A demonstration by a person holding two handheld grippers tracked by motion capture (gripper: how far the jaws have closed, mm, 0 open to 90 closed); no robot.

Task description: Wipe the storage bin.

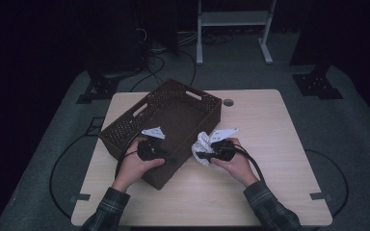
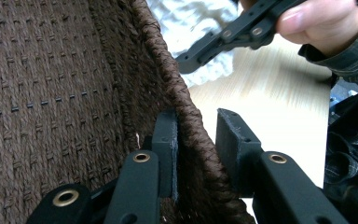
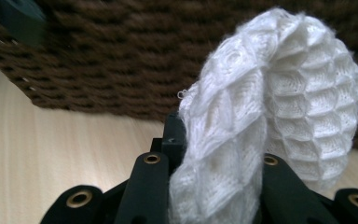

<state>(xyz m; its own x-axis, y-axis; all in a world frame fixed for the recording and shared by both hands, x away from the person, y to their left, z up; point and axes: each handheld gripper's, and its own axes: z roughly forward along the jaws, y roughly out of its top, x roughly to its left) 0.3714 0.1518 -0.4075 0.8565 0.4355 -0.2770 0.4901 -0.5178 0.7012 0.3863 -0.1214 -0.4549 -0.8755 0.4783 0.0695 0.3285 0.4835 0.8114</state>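
Observation:
A dark brown woven basket (image 1: 207,98) lies slanted on the light wooden table (image 1: 265,125). My left gripper (image 1: 167,157) is at its near corner. In the left gripper view the jaws (image 2: 198,127) straddle the braided rim (image 2: 168,65), one pad inside the wall and one outside, closed on it. My right gripper (image 1: 200,155) is just right of the basket, shut on a white honeycomb-knit cloth (image 1: 203,143). The cloth (image 3: 279,84) bulges up between the jaws (image 3: 219,144), with the basket wall (image 3: 121,60) close behind. The right gripper (image 2: 189,59) and cloth (image 2: 186,18) also appear beyond the rim.
A round cable hole (image 1: 228,102) sits at the table's far edge. Behind the table stand a white frame (image 1: 231,29), dark stand bases (image 1: 318,84) and floor cables (image 1: 159,62). Bare tabletop lies to the right and in front.

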